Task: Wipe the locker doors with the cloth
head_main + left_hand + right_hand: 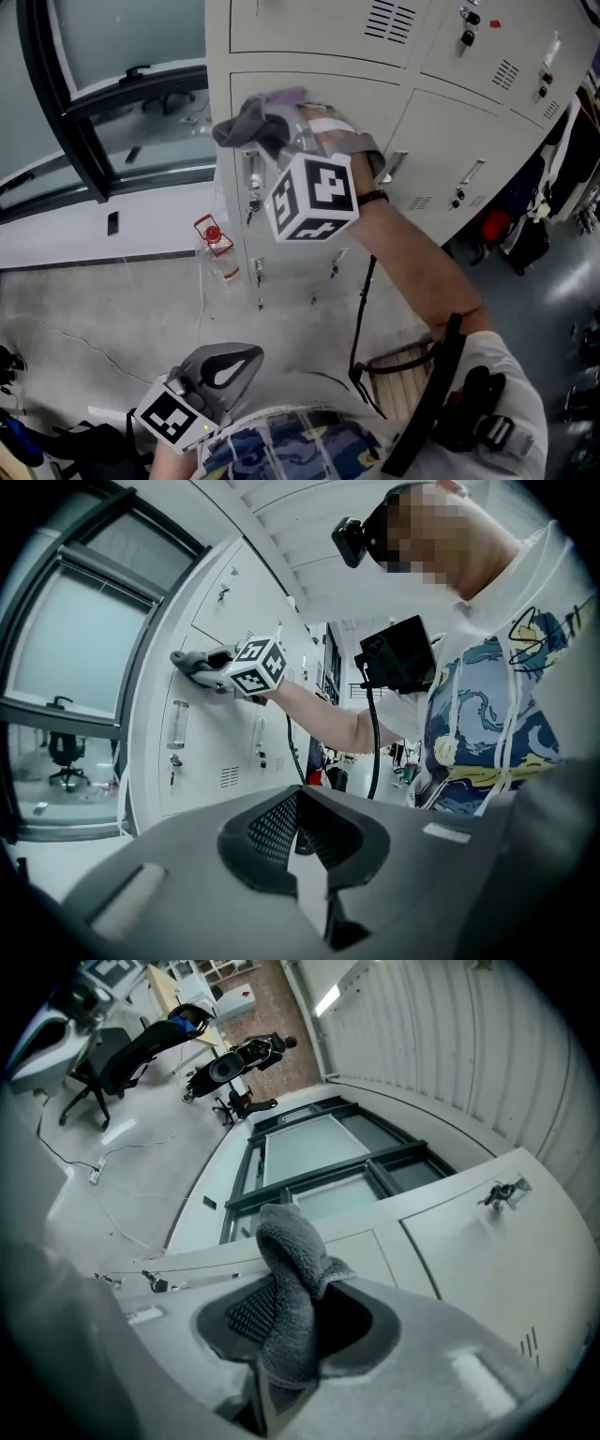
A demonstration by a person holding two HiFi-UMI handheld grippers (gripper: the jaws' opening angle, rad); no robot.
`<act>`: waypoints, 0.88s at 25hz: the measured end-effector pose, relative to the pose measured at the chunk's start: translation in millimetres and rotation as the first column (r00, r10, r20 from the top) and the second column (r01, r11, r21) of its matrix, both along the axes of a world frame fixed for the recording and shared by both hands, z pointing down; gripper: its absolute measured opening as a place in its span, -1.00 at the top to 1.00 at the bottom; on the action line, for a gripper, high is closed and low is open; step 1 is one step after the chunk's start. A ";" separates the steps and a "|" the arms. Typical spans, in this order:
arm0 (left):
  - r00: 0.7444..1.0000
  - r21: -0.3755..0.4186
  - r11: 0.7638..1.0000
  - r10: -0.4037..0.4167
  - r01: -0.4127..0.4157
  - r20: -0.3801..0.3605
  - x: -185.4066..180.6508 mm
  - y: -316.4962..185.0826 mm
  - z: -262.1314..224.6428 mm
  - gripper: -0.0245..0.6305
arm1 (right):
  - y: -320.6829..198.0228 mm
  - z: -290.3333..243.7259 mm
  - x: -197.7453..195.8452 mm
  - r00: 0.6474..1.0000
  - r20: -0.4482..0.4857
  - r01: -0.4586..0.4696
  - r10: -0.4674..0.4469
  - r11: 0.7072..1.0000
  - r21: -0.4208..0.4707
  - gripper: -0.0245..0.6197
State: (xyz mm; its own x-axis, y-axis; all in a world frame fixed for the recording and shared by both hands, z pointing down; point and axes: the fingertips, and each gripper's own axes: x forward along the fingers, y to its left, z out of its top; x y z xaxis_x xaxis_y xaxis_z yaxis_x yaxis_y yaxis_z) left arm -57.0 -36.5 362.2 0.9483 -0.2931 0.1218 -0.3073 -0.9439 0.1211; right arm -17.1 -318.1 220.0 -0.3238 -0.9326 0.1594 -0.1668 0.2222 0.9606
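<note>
Low at the left, the left gripper (239, 364) hangs well apart from the lockers. Its grey jaws are drawn together with nothing between them. On the floor near the foot of the cream metal locker bank (309, 37) stands a clear plastic bottle with a red cap (215, 246). Higher up, the grey terry cloth (246, 122) is bunched against the upper left corner of the middle locker door (375, 108), close under its top edge. The right gripper (277, 131) has its jaws clamped on a fold of that cloth, and the rest of it lolls out ahead of the tips.

Only a narrow fold seems to be pinched, so a hard drag across the panel could pull the cloth free. Just below the cloth, along the door's left edge, sit a pale vertical handle (251, 176) and a dark lock (251, 202) that may have a key in it. A downward stroke close to that edge could snag the loose cloth there. If the wad shifts aside, the bare jaw tips could scrape the paint.
</note>
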 end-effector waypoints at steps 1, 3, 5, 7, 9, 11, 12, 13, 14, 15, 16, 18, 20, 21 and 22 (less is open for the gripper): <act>1.000 -0.007 1.000 -0.002 0.002 -0.002 0.9 0.4 0.5 0.92 | 0.0 7.0 0.4 1.000 -0.004 0.000 0.000 1.000 -0.012 0.57; 1.000 -0.005 1.000 0.002 -0.002 -0.002 2.9 0.5 0.9 0.92 | 0.0 20.5 1.9 1.000 -0.008 0.000 0.000 0.999 -0.033 0.57; 1.000 -0.001 1.000 0.005 -0.005 0.004 4.0 0.8 1.8 0.92 | 0.2 36.7 3.1 1.000 -0.010 0.002 -0.002 0.998 -0.062 0.57; 1.000 -0.002 1.000 0.010 -0.010 0.020 4.8 2.2 4.5 0.92 | 1.1 56.2 5.1 1.000 -0.012 0.005 -0.006 0.995 -0.097 0.57; 1.000 -0.002 1.000 0.011 -0.011 0.024 5.9 2.4 5.8 0.92 | 1.9 72.0 8.2 1.000 -0.011 0.007 -0.008 0.994 -0.113 0.57; 1.000 -0.005 1.000 0.007 -0.007 0.023 6.0 1.6 6.3 0.92 | 2.4 80.3 10.7 1.000 0.002 0.007 -0.007 0.994 -0.106 0.57; 1.000 -0.006 1.000 0.006 -0.006 0.023 6.0 1.1 6.5 0.92 | 2.7 83.7 12.2 1.000 0.012 0.005 -0.004 0.994 -0.108 0.57; 1.000 -0.006 1.000 0.005 -0.004 0.024 6.1 0.8 6.5 0.92 | 3.0 88.5 14.1 1.000 0.023 0.001 0.002 0.993 -0.119 0.57; 1.000 -0.005 1.000 0.004 -0.004 0.024 6.3 0.5 6.4 0.92 | 3.3 96.0 16.2 1.000 0.027 -0.005 0.009 0.990 -0.139 0.57; 1.000 -0.003 1.000 0.002 -0.002 0.023 6.4 0.3 6.0 0.92 | 3.5 106.3 18.1 1.000 0.022 -0.011 0.014 0.986 -0.165 0.57; 1.000 -0.002 1.000 0.000 0.000 0.021 6.4 -0.1 5.7 0.92 | 3.4 118.6 19.8 1.000 0.013 -0.015 0.018 0.981 -0.195 0.57; 1.000 -0.004 1.000 -0.005 0.006 0.020 5.5 -0.9 5.6 0.92 | 3.1 143.0 22.5 1.000 -0.010 -0.021 0.019 0.968 -0.249 0.57; 1.000 -0.007 1.000 -0.009 0.009 0.022 4.5 -1.4 6.5 0.92 | 3.3 161.0 25.2 0.999 -0.029 -0.028 0.021 0.957 -0.290 0.57; 1.000 -0.008 1.000 -0.009 0.010 0.022 4.5 -1.5 7.0 0.92 | 3.6 169.4 27.0 0.999 -0.042 -0.037 0.025 0.948 -0.316 0.57; 1.000 -0.008 1.000 -0.009 0.009 0.020 4.8 -1.5 7.1 0.92 | 3.8 178.7 29.0 0.998 -0.058 -0.047 0.029 0.936 -0.348 0.57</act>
State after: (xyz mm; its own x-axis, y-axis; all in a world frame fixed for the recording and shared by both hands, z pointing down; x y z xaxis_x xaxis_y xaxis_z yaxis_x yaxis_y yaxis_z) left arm -52.2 -38.0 369.3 0.9429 -0.3006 0.1435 -0.3183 -0.9400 0.1224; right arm 11.9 -314.2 398.7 -0.2723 -0.8266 0.4925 -0.1347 0.5395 0.8311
